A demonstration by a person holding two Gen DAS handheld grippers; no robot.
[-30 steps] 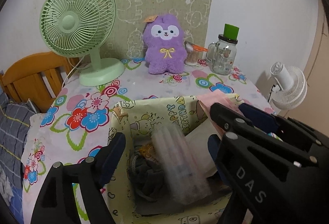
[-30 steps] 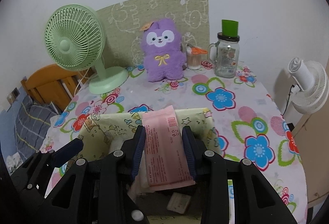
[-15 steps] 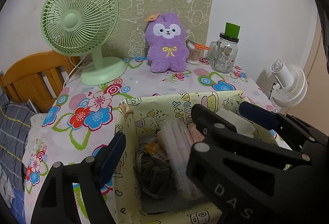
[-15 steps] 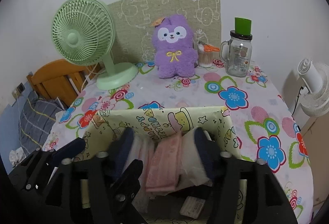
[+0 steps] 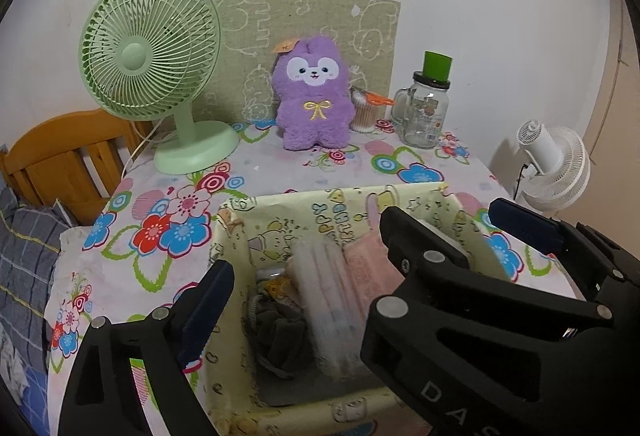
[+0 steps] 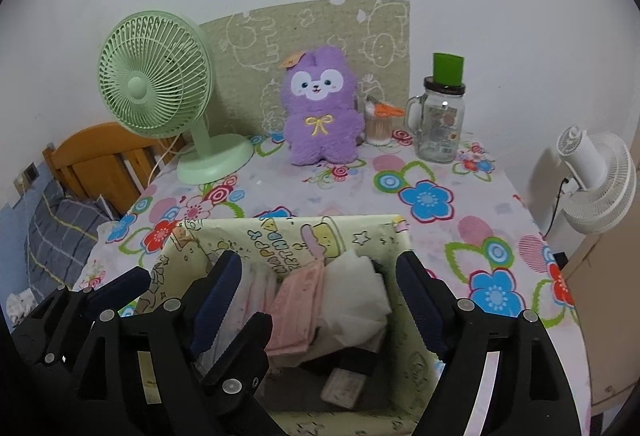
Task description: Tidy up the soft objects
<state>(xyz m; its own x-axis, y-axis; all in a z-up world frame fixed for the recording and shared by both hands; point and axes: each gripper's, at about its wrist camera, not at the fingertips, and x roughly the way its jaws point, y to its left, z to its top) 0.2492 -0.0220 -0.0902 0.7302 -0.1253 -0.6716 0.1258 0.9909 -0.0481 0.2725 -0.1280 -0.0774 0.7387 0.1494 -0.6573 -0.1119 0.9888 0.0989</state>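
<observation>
A yellow cartoon-print fabric box point(image 6: 280, 236) stands at the near edge of the flowered table. Inside it a pink pack point(image 6: 298, 308) leans between clear-wrapped pale packs point(image 5: 320, 276) and a white padded piece point(image 6: 356, 292), with a dark grey cloth point(image 5: 280, 332) at the left. My right gripper point(image 6: 318, 260) hangs over the box with its jaws opening; the pink pack lies loose between them, untouched. My left gripper point(image 5: 320, 288) is low at the box's left side, jaws also opening, nothing gripped; its right finger is hidden behind the right gripper point(image 5: 442, 212). A purple plush point(image 5: 312, 96) sits upright at the back.
On the table's back edge stand a green desk fan point(image 5: 152, 56), a swab pot with orange scissors point(image 5: 366, 112) and a glass mug jar with a green lid point(image 5: 426, 108). A white fan point(image 6: 592, 180) stands off the right edge, a wooden headboard point(image 5: 60, 156) and bedding off the left.
The right gripper's jaws have spread and let go of the pink pack, which has dropped from above the rim into the box among the other packs. The left gripper has kept its place.
</observation>
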